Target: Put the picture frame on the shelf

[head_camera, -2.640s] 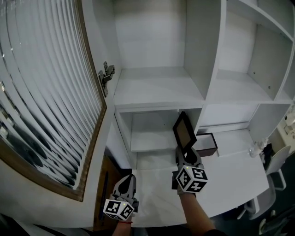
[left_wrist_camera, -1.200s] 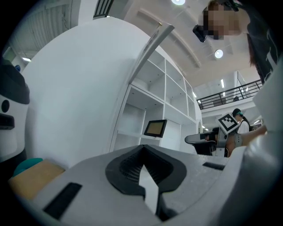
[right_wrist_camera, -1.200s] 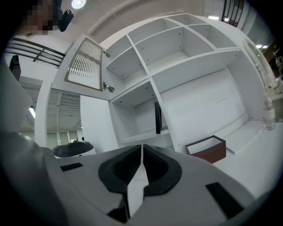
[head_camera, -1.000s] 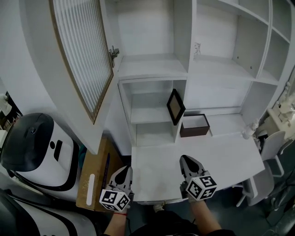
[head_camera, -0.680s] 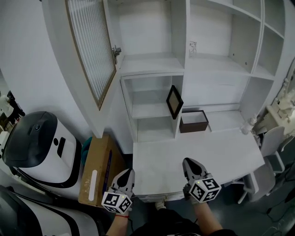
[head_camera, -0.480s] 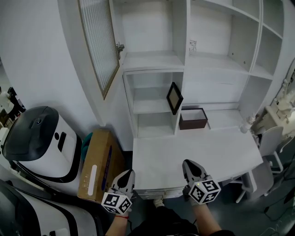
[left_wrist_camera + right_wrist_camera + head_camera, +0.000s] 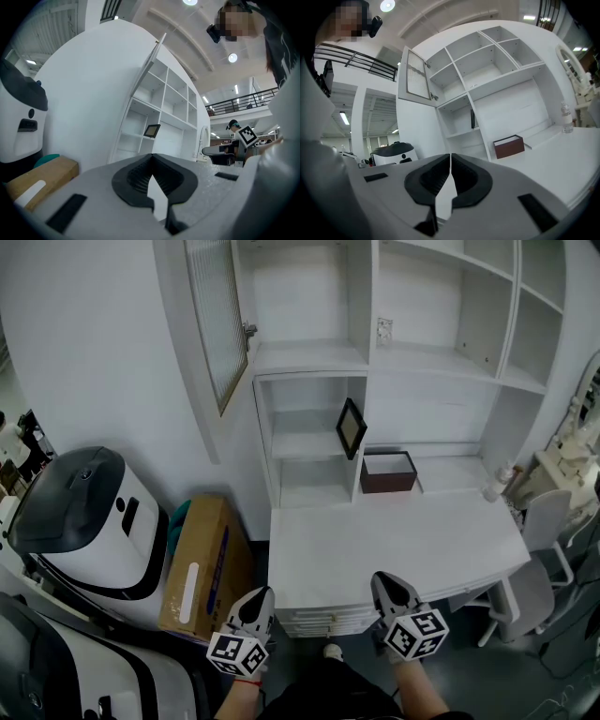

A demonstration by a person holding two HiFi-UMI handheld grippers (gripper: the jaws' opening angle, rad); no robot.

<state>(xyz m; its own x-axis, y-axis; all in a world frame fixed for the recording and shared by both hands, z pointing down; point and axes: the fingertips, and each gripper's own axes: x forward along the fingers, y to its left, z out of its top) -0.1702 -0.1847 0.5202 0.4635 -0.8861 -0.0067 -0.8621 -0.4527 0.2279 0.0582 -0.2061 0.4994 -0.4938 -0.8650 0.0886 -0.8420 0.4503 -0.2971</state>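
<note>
The black picture frame stands tilted on the middle shelf of the white cubby, next to the divider. It also shows small in the left gripper view as the picture frame, and edge-on in the right gripper view as the picture frame. Both grippers are far back from it, past the desk's near edge. My left gripper is shut with nothing in it, its jaws meeting. My right gripper is shut and empty too.
A brown open box sits on the white desk below the frame. A cabinet door stands open at upper left. A cardboard box and a white-and-black machine are on the floor at left. A chair is at right.
The right gripper has let go of the frame, which now stands on the shelf. Both grippers and the view have drawn back from the shelf unit, past the desk's near edge.
</note>
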